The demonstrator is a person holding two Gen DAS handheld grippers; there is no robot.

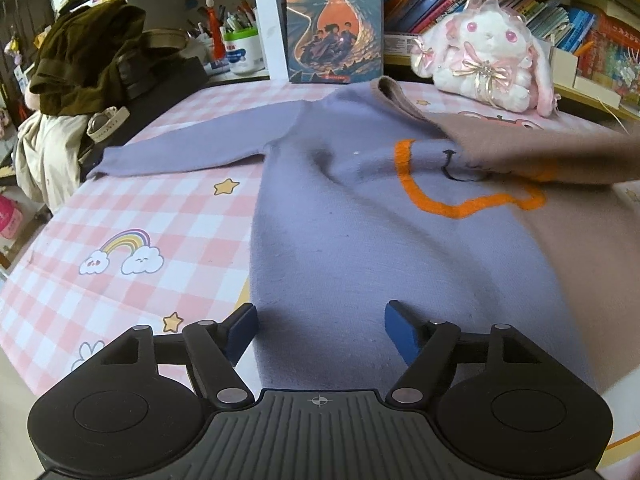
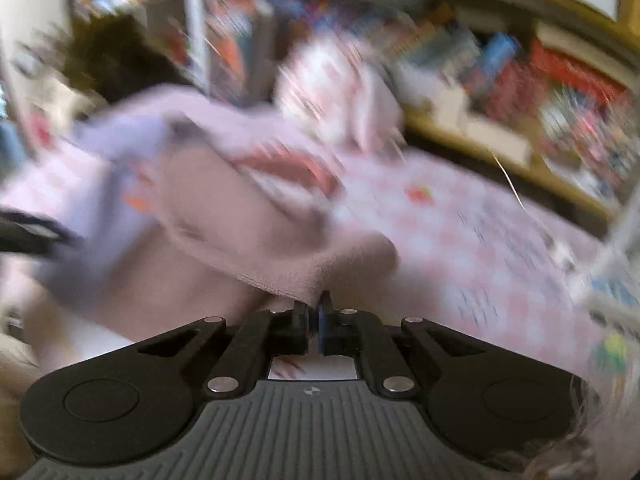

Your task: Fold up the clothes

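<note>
Right wrist: blurred, seemingly fuzzy knit sweater (image 2: 280,248).

One sweater (image 1: 352,216), two hand-held grippers (image 1: 320,330) (image 2: 314,312), one plush rabbit (image 1: 486,60), one upright book (image 1: 334,20), two stars (image 1: 226,187) left of the left gripper.

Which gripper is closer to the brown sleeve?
Right. The right gripper is shut on the brown sleeve cuff. The left gripper is open over the sweater's purple hem, well short of the sleeve.
</note>
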